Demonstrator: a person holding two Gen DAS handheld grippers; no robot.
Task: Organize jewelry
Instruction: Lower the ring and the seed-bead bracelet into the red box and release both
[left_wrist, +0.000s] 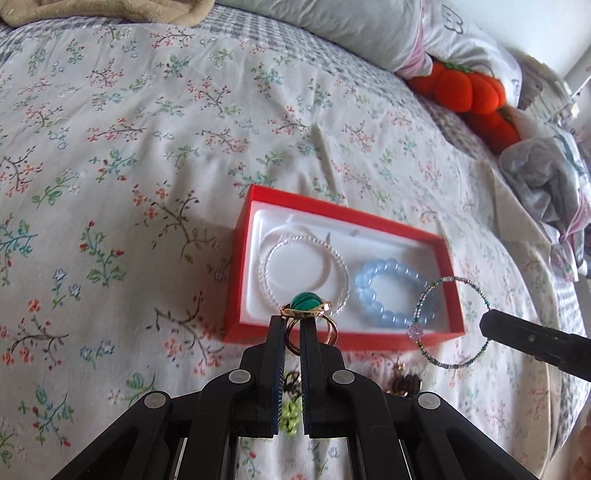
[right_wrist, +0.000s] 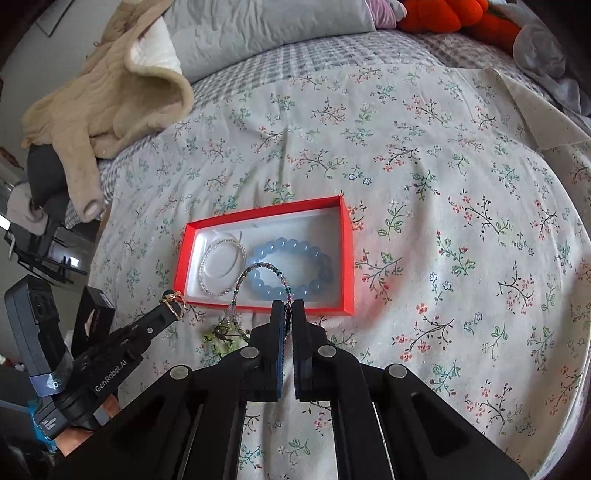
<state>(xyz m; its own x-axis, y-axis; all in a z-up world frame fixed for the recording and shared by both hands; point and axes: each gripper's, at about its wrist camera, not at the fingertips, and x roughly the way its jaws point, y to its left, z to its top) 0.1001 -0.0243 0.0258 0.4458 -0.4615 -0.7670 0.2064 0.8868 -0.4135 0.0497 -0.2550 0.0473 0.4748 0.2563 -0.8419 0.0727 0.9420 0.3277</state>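
Observation:
A red box (left_wrist: 240, 258) (right_wrist: 347, 258) with a white lining lies on the floral bedspread. Inside it are a clear beaded bracelet (left_wrist: 341, 264) (right_wrist: 207, 258) and a pale blue bead bracelet (left_wrist: 369, 291) (right_wrist: 291, 245). My left gripper (left_wrist: 291, 321) (right_wrist: 173, 308) is shut on a gold ring with a green stone (left_wrist: 306, 301) (right_wrist: 173, 299), held above the box's near wall. My right gripper (right_wrist: 289, 306) (left_wrist: 487, 325) is shut on a thin green-and-clear beaded bangle (left_wrist: 432, 291) (right_wrist: 255, 267) with a small lilac charm, hanging over the box's near right corner.
More small jewelry (right_wrist: 221, 334) (left_wrist: 404, 384) lies on the bedspread just in front of the box, partly hidden by the grippers. Pillows (right_wrist: 258, 29), a beige garment (right_wrist: 110, 92) and orange plush pumpkins (left_wrist: 469, 92) sit at the bed's far side. The bed edge drops off at left in the right wrist view.

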